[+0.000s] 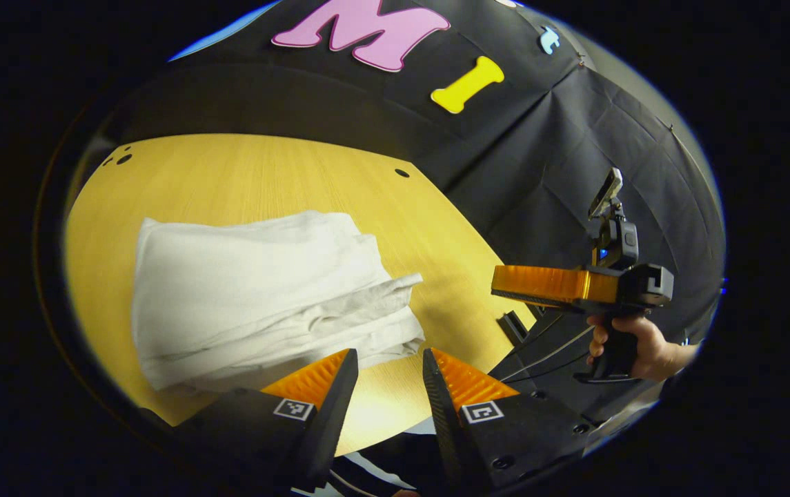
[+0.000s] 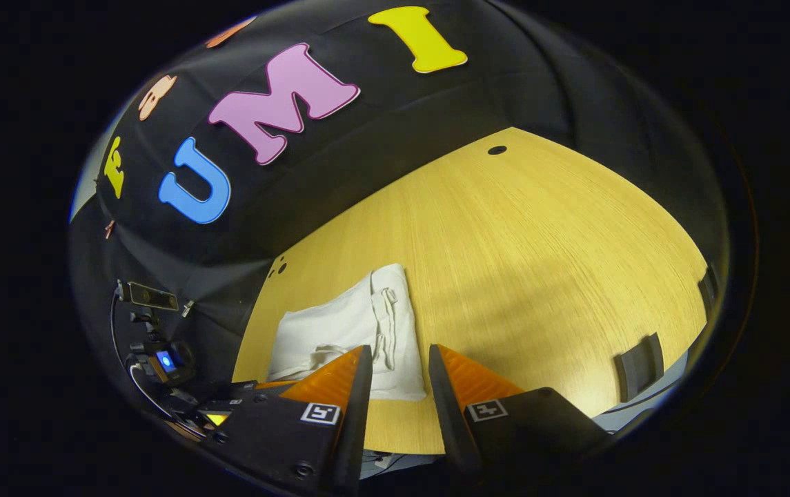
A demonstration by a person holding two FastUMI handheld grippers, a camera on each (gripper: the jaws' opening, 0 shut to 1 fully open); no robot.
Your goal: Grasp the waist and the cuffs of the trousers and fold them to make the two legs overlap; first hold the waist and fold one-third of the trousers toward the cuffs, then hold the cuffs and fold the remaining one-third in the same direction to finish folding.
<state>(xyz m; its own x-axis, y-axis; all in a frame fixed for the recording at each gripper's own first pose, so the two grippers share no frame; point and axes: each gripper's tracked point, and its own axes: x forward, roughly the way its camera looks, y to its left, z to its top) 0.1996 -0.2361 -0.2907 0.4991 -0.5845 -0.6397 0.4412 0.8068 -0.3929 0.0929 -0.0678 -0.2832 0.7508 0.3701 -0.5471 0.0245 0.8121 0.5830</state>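
Observation:
The white trousers (image 1: pixel 257 290) lie folded into a compact stack on the yellow wooden table (image 1: pixel 263 172). My left gripper (image 1: pixel 390 355) hovers open just off the stack's near right corner, with nothing between its fingers. Off the table's right side, a hand holds my right gripper (image 1: pixel 498 284) level in the air, away from the cloth. In the right gripper view the folded trousers (image 2: pixel 339 324) sit just beyond and left of my right gripper (image 2: pixel 399 352), which is open and empty above the table (image 2: pixel 539 241).
A black clamp (image 1: pixel 513 326) sits at the table's edge, seen also as the clamp (image 2: pixel 637 366) at lower right. Small holes (image 1: pixel 401 172) mark the tabletop. The left gripper's body (image 2: pixel 160 359) shows at the far left. Black cloth walls surround the table.

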